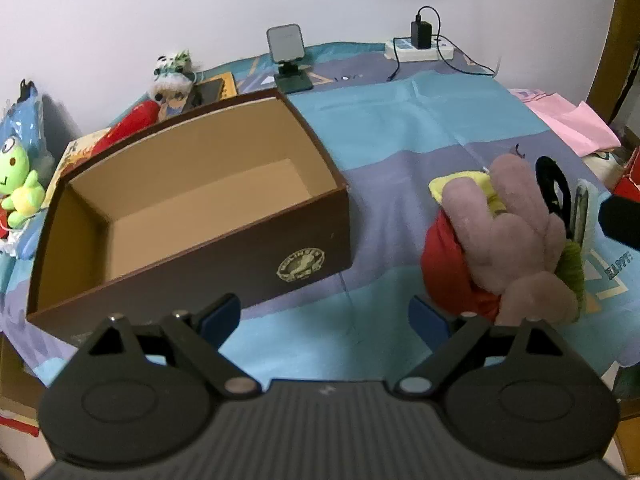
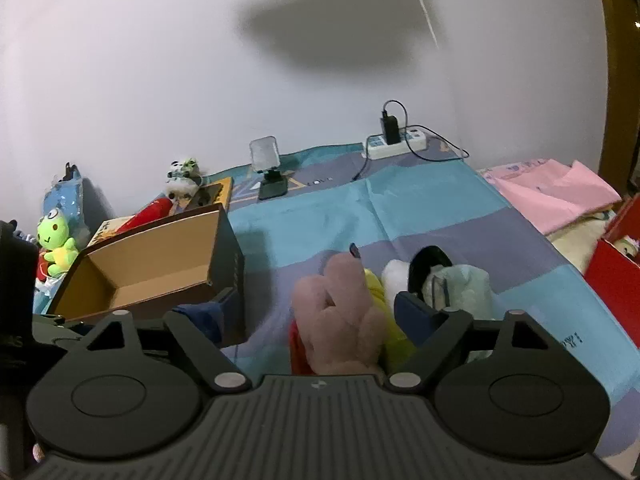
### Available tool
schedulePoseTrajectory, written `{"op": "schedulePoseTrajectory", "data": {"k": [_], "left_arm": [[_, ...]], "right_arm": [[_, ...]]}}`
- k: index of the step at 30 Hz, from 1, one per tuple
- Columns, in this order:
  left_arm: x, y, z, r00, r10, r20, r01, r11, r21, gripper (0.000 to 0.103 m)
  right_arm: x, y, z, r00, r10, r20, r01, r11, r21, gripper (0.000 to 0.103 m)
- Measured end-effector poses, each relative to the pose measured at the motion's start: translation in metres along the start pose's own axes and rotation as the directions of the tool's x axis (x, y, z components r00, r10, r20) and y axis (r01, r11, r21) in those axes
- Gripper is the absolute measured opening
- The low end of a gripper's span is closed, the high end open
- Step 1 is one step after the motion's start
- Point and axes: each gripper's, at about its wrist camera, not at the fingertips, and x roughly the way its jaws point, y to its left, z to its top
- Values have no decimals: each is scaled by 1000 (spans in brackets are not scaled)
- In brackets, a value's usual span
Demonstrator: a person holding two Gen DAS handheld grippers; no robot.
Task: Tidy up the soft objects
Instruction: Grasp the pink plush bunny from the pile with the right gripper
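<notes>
Brown cardboard, with a tan lining and nothing inside it, makes up the open box (image 1: 192,216) lying on the blue-and-purple patterned cloth (image 1: 400,120); it looks set out as the place for the toys. Just right of the box, apart from it, lies the pile of soft things: a mauve plush toy with long ears (image 1: 508,232) on top of red, yellow, white and pale-green pieces. The left gripper (image 1: 324,318) hangs before the box's near wall, jaws spread wide and holding nothing. The right gripper (image 2: 308,312) hovers over the pile, jaws also apart, the mauve toy between them but not pinched, probably lining up a grab. Behind the box stand a phone holder (image 1: 288,60) and a white power strip (image 1: 420,50); left of it sits a green frog plush (image 1: 20,184). The box's tall wall would need clearing.
</notes>
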Motion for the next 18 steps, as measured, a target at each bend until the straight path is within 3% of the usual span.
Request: {"op": "schedulePoseTrajectory", "data": {"k": [12, 18], "left_arm": [[8, -8, 3, 1000, 30, -10, -30, 999, -10, 90], [10, -20, 5, 1000, -31, -6, 31, 999, 14, 90]], "right_arm": [[20, -12, -5, 993, 117, -10, -117, 993, 22, 48], [27, -43, 2, 986, 162, -42, -159, 984, 83, 36]]}}
